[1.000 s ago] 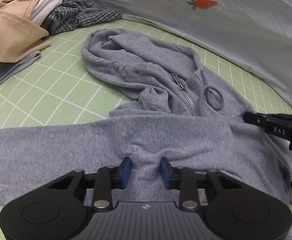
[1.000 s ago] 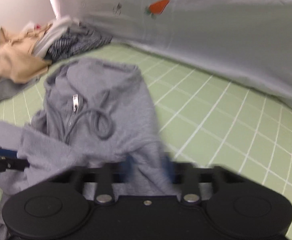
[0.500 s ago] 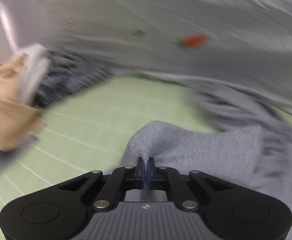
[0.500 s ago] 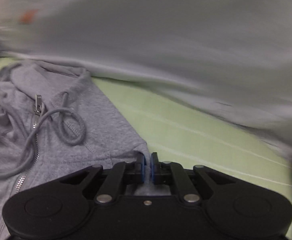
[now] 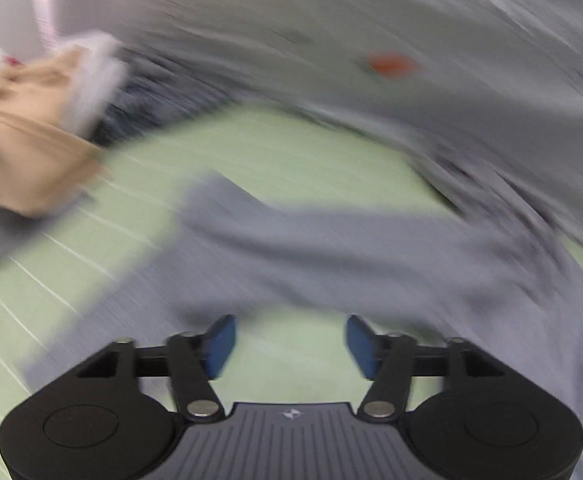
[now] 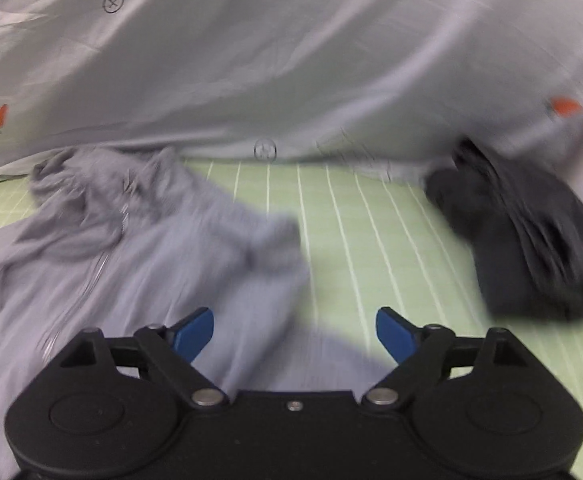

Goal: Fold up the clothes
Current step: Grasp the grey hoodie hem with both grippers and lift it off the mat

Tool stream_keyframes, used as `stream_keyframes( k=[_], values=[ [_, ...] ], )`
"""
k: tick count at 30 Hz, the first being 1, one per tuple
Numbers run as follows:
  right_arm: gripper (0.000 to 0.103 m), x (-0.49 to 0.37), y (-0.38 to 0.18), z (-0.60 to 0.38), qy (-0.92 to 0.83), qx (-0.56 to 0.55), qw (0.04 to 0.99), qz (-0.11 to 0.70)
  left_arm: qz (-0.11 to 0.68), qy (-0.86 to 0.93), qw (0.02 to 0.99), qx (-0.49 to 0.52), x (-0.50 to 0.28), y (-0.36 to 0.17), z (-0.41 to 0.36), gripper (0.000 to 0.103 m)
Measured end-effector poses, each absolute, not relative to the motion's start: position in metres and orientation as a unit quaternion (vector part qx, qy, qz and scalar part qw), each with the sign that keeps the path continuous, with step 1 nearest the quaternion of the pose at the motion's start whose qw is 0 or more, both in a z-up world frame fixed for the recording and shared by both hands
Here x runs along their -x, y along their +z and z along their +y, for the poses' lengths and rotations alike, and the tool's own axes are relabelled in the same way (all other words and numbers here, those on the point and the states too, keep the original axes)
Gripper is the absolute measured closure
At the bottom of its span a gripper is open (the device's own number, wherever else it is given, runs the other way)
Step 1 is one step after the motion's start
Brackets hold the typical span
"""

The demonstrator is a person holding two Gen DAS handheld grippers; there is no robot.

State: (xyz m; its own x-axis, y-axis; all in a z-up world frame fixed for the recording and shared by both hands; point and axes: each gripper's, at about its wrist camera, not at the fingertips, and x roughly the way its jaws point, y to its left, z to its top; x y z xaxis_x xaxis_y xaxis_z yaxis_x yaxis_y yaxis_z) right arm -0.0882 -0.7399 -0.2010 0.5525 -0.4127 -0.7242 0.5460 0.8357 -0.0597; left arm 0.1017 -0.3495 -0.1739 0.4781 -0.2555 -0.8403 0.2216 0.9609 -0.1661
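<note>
A grey zip hoodie [image 5: 331, 248] lies spread on the green grid mat [image 5: 275, 152]; the left wrist view is blurred by motion. My left gripper [image 5: 289, 344] is open and empty, just short of the hoodie's near edge, with bare mat between its pads. In the right wrist view the hoodie [image 6: 139, 264] lies at left with its hood toward the back. My right gripper [image 6: 293, 334] is open and empty over the hoodie's right edge.
A pile of beige, white and plaid clothes [image 5: 31, 128] sits at the far left. A dark grey folded garment [image 6: 531, 236] lies at the right on the mat [image 6: 371, 232]. A pale sheet with carrot prints [image 6: 291, 60] hangs behind.
Both grippers were shut on hoodie fabric half a second ago. Both have opened wide and let go. The hoodie now lies spread on the mat.
</note>
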Motion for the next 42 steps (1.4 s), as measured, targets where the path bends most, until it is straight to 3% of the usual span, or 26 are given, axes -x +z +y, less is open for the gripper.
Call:
stream_keyframes(
  k=[7,11,12,13,15,16,21,27,29,31,34,39,42],
  values=[
    [0.01,0.164,-0.216,-0.688,-0.272,-0.127,0.857,0.42,0.567,-0.255,0.783,0.015,-0.031,-0.204,-0.424,0.022],
    [0.01,0.192,-0.213,-0.673,-0.289,-0.122,0.853,0.417,0.577,-0.244,0.778,-0.044,-0.013,-0.219,-0.449,0.025],
    [0.01,0.197,-0.21,-0.671,-0.296,-0.122,0.851,0.415,0.574,-0.243,0.78,-0.056,-0.011,-0.221,-0.451,0.041],
    [0.009,0.202,-0.208,-0.67,-0.3,-0.125,0.851,0.413,0.572,-0.242,0.781,-0.063,-0.011,-0.222,-0.45,0.065],
    [0.009,0.212,-0.206,-0.669,-0.312,-0.136,0.848,0.406,0.573,-0.237,0.782,-0.063,-0.012,-0.222,-0.441,0.088],
    [0.009,0.215,-0.206,-0.666,-0.317,-0.14,0.846,0.406,0.577,-0.236,0.781,-0.05,-0.015,-0.221,-0.431,0.095],
    [0.009,0.226,-0.209,-0.649,-0.328,-0.152,0.838,0.41,0.585,-0.188,0.789,0.014,-0.036,-0.208,-0.358,0.103],
    [0.009,0.231,-0.215,-0.615,-0.301,-0.154,0.839,0.426,0.568,-0.109,0.813,0.062,-0.067,-0.199,-0.251,0.101],
    [0.009,0.231,-0.219,-0.608,-0.301,-0.157,0.834,0.435,0.569,-0.129,0.809,0.072,-0.062,-0.198,-0.242,0.087],
    [0.009,0.232,-0.222,-0.606,-0.306,-0.165,0.829,0.439,0.568,-0.155,0.806,0.064,-0.05,-0.199,-0.244,0.061],
    [0.01,0.235,-0.226,-0.605,-0.314,-0.185,0.82,0.442,0.573,-0.209,0.79,0.062,-0.032,-0.202,-0.259,0.047],
    [0.012,0.25,-0.227,-0.622,-0.315,-0.291,0.809,0.402,0.572,-0.287,0.767,0.035,-0.007,-0.21,-0.294,0.036],
    [0.015,0.261,-0.231,-0.633,-0.317,-0.35,0.797,0.378,0.572,-0.296,0.765,0.018,0.003,-0.22,-0.309,0.036]
  ],
)
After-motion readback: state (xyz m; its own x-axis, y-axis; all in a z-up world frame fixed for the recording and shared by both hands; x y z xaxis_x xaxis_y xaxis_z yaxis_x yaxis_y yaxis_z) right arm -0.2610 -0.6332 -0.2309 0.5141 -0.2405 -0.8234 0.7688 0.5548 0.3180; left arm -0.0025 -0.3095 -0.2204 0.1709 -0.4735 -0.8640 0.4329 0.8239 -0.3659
